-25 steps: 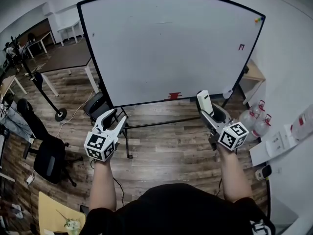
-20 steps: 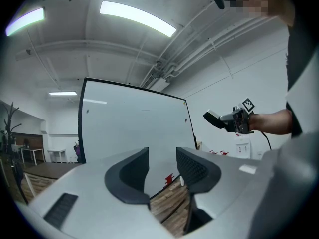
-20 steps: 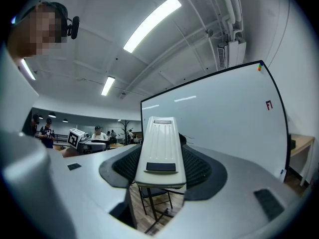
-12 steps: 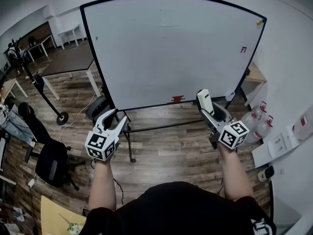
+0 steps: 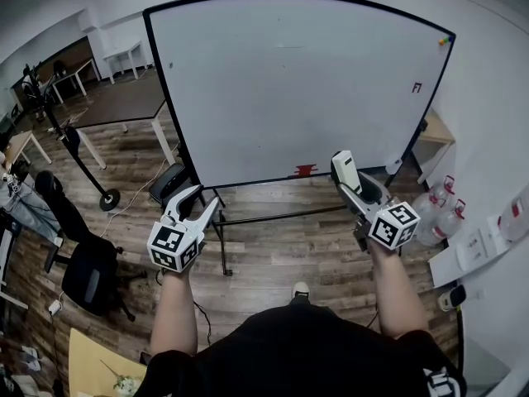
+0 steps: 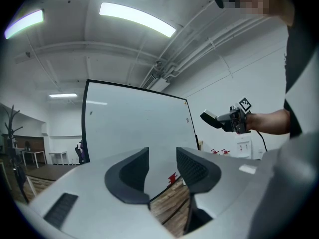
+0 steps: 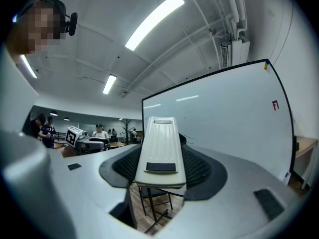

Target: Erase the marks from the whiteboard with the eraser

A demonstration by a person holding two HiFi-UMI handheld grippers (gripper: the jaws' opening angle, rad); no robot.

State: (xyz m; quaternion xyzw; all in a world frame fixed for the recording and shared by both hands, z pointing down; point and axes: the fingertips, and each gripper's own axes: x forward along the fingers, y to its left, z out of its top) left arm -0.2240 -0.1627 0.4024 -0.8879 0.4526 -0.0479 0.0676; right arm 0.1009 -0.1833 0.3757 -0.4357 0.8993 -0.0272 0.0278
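The right hand-held gripper (image 5: 350, 184) is clamped on a white oblong plastic eraser (image 5: 344, 169) in front of the large white whiteboard (image 5: 289, 81) (the left hand-held gripper (image 5: 201, 204) has its jaws apart, empty).

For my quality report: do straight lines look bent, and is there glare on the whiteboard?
Head view: the whiteboard frame bows outward, fisheye distortion; its surface is evenly lit. Left gripper view: black rounded corners, ceiling lamps blown out white. Right gripper view: faint lamp reflections on the board's top; the eraser is sharp.
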